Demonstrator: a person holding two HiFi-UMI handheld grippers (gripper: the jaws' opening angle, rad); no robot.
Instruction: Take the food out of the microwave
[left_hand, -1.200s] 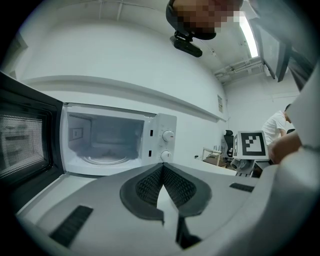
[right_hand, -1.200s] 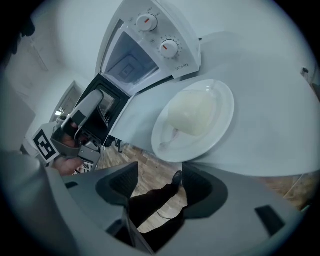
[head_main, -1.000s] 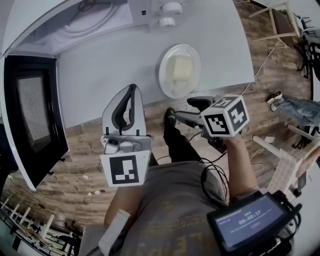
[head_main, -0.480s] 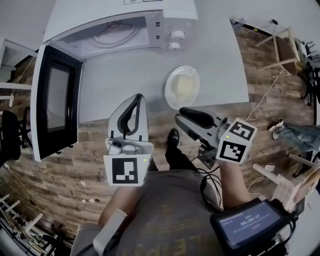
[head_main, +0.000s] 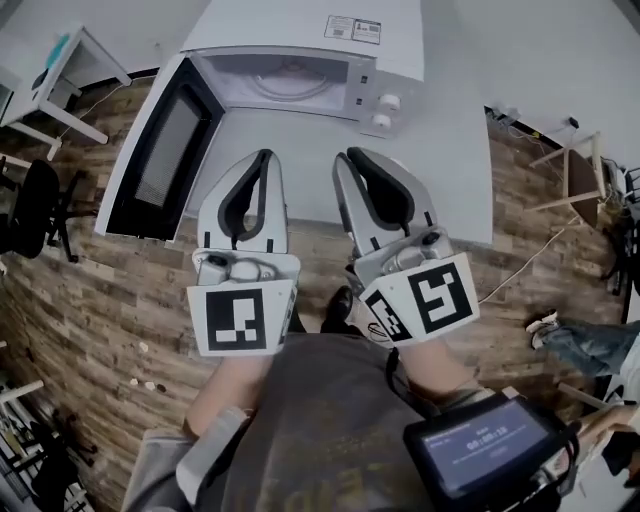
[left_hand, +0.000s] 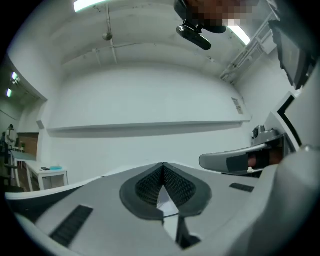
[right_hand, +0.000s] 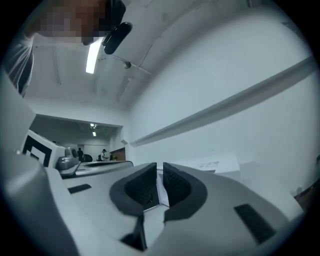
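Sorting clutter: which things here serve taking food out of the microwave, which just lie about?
Job: microwave, its open door, white table. No food is in view.
Lying about: black office chair, small white side table, wooden chair.

The left claw (left_hand: 162, 166) is closed and empty, facing a white wall (left_hand: 150, 102).

White table (head_main: 455, 170): open microwave (head_main: 300, 25) stands at far edge.

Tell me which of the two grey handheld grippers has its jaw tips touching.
The left gripper: its tips meet, with nothing between them. The right gripper is closing on nothing and shows a narrow gap.
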